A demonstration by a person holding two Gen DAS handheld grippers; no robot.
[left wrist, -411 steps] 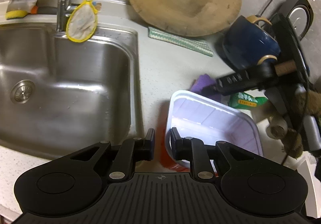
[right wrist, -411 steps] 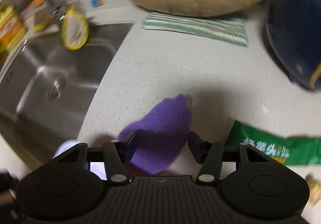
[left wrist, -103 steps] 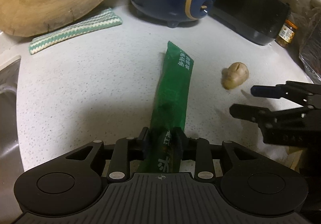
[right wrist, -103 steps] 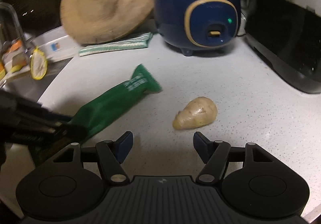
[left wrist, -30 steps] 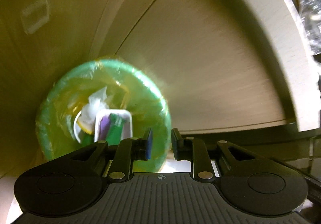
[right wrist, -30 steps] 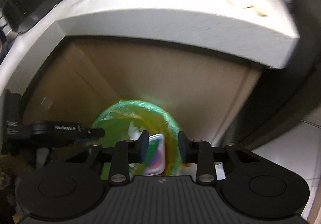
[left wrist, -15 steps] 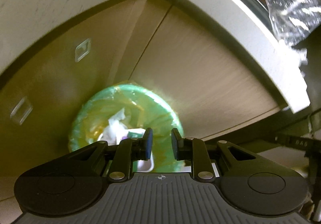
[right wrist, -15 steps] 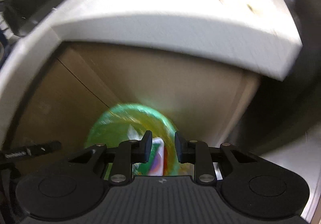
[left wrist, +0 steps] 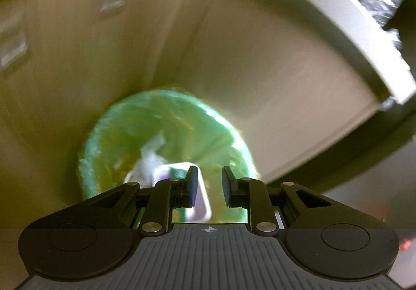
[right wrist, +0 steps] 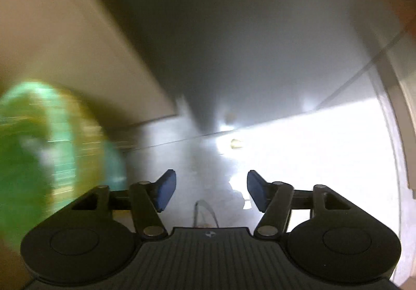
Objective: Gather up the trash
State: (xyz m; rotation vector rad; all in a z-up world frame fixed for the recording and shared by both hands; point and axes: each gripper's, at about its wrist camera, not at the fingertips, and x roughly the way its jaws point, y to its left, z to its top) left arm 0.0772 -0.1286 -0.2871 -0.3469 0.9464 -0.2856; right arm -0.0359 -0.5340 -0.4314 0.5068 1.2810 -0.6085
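— What did we have on the left side?

— We had the left gripper (left wrist: 209,188) tilted downward over the trash bin (left wrist: 166,144), the round one lined with a green bag and standing against the pale cabinet front (left wrist: 273,87). Its jaws stood a small way apart, and we saw nothing between the pads. Past the left fingertip (left wrist: 193,186) we looked down on the white tray (left wrist: 200,199) lying inside the bin, with a scrap of white paper (left wrist: 152,157) just beside it, further in. The countertop edge (left wrist: 364,38) arched over the upper right of that view. Everything beyond the fingers was smeared by blur.

— And on the right?

— We had the right gripper (right wrist: 211,192) pointed steeply down at the pale floor (right wrist: 312,155), off to the side of the bin. Its jaws had just been opening, and we found them wide apart and empty. The green bin liner (right wrist: 39,149) showed only as a streaked blur at the left edge of that view, beside the left finger. A small yellowish thing (right wrist: 236,143) lay on the floor ahead of the fingers; we could not tell what it was.
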